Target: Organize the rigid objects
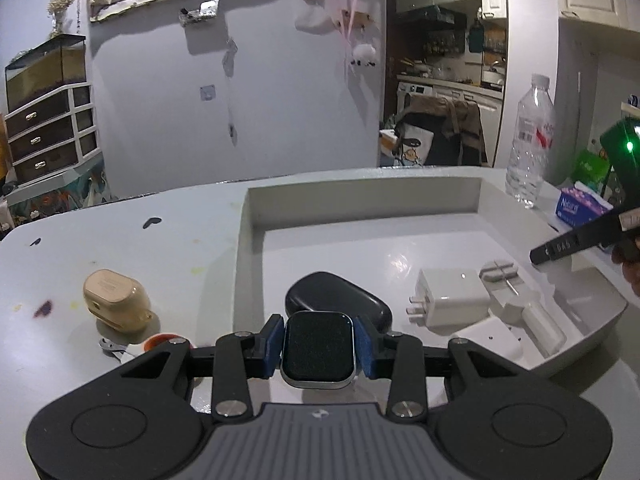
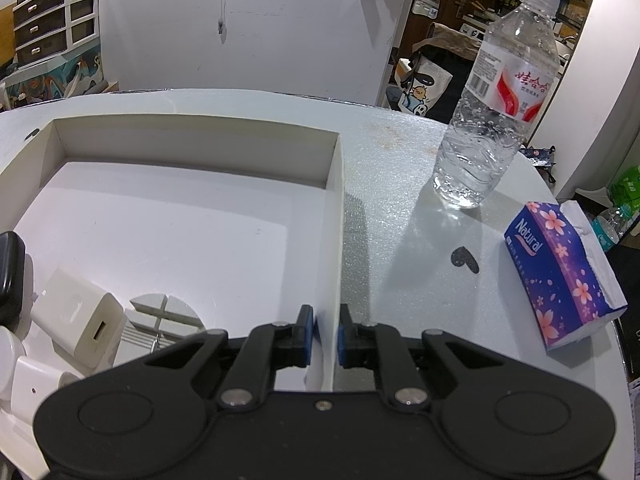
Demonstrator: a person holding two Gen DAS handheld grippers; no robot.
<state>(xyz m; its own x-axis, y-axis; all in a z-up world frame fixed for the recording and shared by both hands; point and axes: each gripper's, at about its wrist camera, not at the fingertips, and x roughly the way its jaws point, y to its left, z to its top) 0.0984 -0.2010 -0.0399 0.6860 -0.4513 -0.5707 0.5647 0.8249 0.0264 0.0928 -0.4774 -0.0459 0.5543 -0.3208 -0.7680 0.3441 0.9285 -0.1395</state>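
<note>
Writing: "Natural" is read on the purple flowered tissue pack [image 2: 560,276]; red Chinese characters are printed on the water bottle [image 2: 500,92] label but are not made out with certainty; small markings on the black bar at the right edge of the left wrist view are too blurred to be read.
Counts: one beige earbud case [image 1: 114,294], one smartwatch body [image 1: 318,350], one black oval case [image 1: 338,300], two white chargers seen clearly, one white tray [image 1: 360,200], one bottle, one tissue pack.
Worktop, left: the beige earbud case is seen standing on the grey worktop [image 1: 160,248], outside the tray, with a small metal and orange item just beside it, partly hidden by the gripper.
Left gripper [image 1: 318,350]: its blue-padded fingers are pinched on the smartwatch body, which is held at the tray's near edge, just in front of the black oval case.
Tray contents: the black oval case, a white plug charger [image 1: 452,300], a round white slotted piece [image 2: 164,316] and further white adapters are gathered in the near part.
Right gripper [image 2: 326,334]: its fingers are set on either side of the tray's right wall [image 2: 334,220], close against it.
Worktop, right: the bottle is seen upright, well apart from the tray; the tissue pack lies nearer the edge.
</note>
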